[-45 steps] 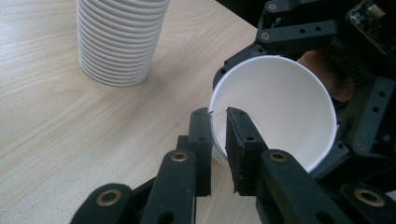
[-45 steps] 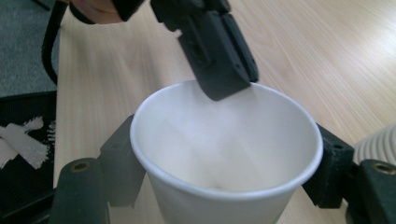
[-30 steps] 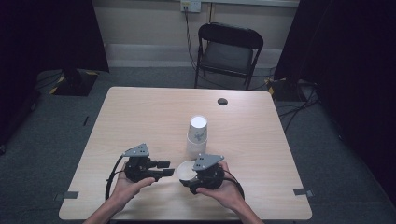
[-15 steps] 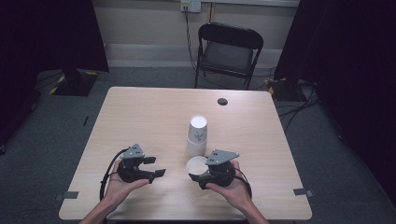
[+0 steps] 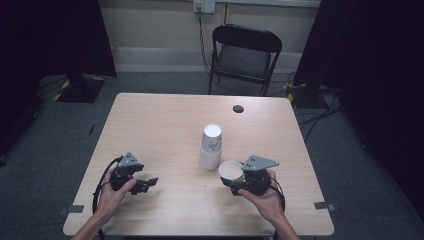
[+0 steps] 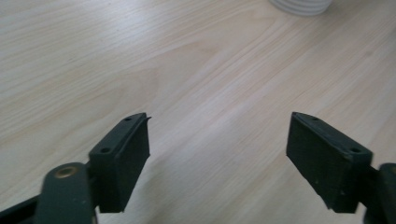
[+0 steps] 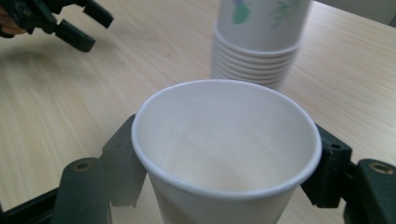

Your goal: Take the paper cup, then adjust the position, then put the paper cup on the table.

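Observation:
A stack of upside-down white paper cups (image 5: 211,146) with a leaf print stands mid-table; it appears close up as stacked rims (image 7: 254,44) in the right gripper view and at the top edge (image 6: 301,5) of the left gripper view. My right gripper (image 5: 235,176) is shut on a single white paper cup (image 5: 231,171) (image 7: 226,144), mouth up, just right of the stack. My left gripper (image 5: 146,184) (image 6: 218,156) hangs low over bare wood at the front left; its jaws have just been opening, with nothing between them. It shows far off (image 7: 74,23) in the right gripper view.
The light wooden table (image 5: 165,120) carries a small dark round cap (image 5: 238,108) near its far edge. A black folding chair (image 5: 244,57) stands behind the table, with cables on the floor beside it.
Both hands drew apart: the left gripper moved left and its jaws opened, leaving the cup. The right gripper carried the single cup to the right, away from the left gripper.

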`<state>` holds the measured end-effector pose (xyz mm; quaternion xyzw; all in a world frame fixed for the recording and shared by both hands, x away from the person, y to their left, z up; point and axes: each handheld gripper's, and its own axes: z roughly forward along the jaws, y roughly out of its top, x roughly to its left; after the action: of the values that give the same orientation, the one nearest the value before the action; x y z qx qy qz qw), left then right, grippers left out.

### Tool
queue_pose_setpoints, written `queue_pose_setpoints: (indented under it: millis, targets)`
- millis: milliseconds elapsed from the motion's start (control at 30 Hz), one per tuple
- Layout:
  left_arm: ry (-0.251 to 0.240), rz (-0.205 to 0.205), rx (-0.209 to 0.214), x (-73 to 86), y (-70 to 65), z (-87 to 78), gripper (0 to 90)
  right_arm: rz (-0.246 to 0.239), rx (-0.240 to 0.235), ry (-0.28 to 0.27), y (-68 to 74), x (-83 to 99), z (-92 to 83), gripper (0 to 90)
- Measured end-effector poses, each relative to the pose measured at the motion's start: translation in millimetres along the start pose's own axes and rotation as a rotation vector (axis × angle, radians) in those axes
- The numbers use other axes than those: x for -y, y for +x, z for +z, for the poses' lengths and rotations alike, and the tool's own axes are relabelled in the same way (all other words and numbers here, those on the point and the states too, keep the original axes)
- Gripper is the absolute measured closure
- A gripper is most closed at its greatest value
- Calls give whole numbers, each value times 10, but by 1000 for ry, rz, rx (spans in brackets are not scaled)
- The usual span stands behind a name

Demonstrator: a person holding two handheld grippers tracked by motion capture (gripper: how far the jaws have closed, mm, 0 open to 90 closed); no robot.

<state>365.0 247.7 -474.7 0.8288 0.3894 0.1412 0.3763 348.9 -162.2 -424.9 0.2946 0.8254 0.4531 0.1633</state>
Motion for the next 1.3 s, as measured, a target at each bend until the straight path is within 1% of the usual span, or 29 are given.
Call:
queue_pose_setpoints:
  millis: [33, 67, 100, 133, 200, 233, 267, 300, 333, 433, 467, 500, 533, 567, 600, 633, 667, 700, 733, 767, 800, 900, 967, 1000, 1033, 1067, 1167, 1233, 1300]
  targets:
    - [0, 0, 0, 0, 0, 0, 236, 0, 0, 0, 0, 0, 0, 288]
    - [15, 6, -5, 49, 16, 15, 227, 21, 24, -14, -80, 28, -35, 289]
    - [15, 6, -5, 49, 16, 15, 216, 21, 24, -14, -80, 28, -35, 289]
    - [34, 1, -30, 86, 17, 40, 222, 36, 42, -23, -155, 54, -59, 290]
    - [37, -3, -26, 108, 25, 47, 214, 45, 56, -28, -229, 66, -80, 292]
    - [37, -3, -26, 108, 25, 47, 204, 45, 56, -28, -229, 66, -80, 292]
    - [40, 13, -45, 110, 26, 46, 204, 50, 63, -34, -263, 70, -88, 291]
    - [38, 12, -53, 114, 24, 51, 201, 55, 74, -35, -303, 72, -94, 291]
    - [54, 15, -55, 128, 33, 70, 196, 61, 88, -34, -363, 64, -93, 291]
    - [61, 20, -68, 153, 29, 101, 192, 65, 100, -37, -408, 48, -87, 293]
    - [52, 13, -64, 164, 31, 108, 193, 66, 106, -40, -430, 37, -80, 293]
    - [51, 15, -74, 166, 37, 106, 189, 70, 113, -47, -473, 13, -68, 294]
    - [48, 5, -79, 170, 38, 110, 185, 79, 105, -54, -496, 4, -59, 294]
    - [48, 5, -79, 170, 38, 110, 178, 79, 105, -54, -496, 4, -59, 294]
    - [27, 4, -82, 187, 40, 123, 165, 86, 114, -47, -543, -5, -19, 296]
    - [15, 5, -82, 197, 40, 131, 155, 85, 119, -45, -559, -7, -6, 297]
    - [4, 17, -78, 205, 46, 139, 150, 86, 129, -47, -582, -8, 10, 297]
    - [4, 17, -78, 205, 46, 139, 150, 86, 129, -47, -582, -8, 10, 297]
    - [-7, 12, -73, 211, 36, 147, 151, 94, 150, -50, -629, -20, 33, 299]
    - [-11, 16, -69, 212, 31, 151, 151, 94, 150, -50, -629, -20, 33, 299]
    - [-10, 21, -68, 211, 26, 153, 150, 101, 168, -59, -677, -36, 49, 299]
    - [-10, 16, -66, 210, 26, 155, 147, 109, 193, -62, -751, -72, 75, 299]
    - [-9, 16, -65, 210, 26, 155, 147, 110, 200, -61, -775, -84, 86, 299]
    - [-6, 23, -67, 209, 30, 153, 146, 113, 207, -60, -796, -96, 96, 299]
    - [-5, 19, -65, 208, 27, 155, 145, 116, 213, -59, -815, -107, 111, 299]
    - [-4, 20, -62, 203, 25, 164, 133, 115, 227, -55, -852, -127, 138, 295]
    - [6, 32, -55, 189, 23, 182, 103, 119, 234, -50, -901, -143, 163, 291]
    - [13, 37, -46, 185, 20, 189, 65, 120, 247, -45, -970, -157, 188, 288]
    - [15, 39, -46, 184, 21, 190, 64, 134, 255, -44, -1048, -148, 219, 285]
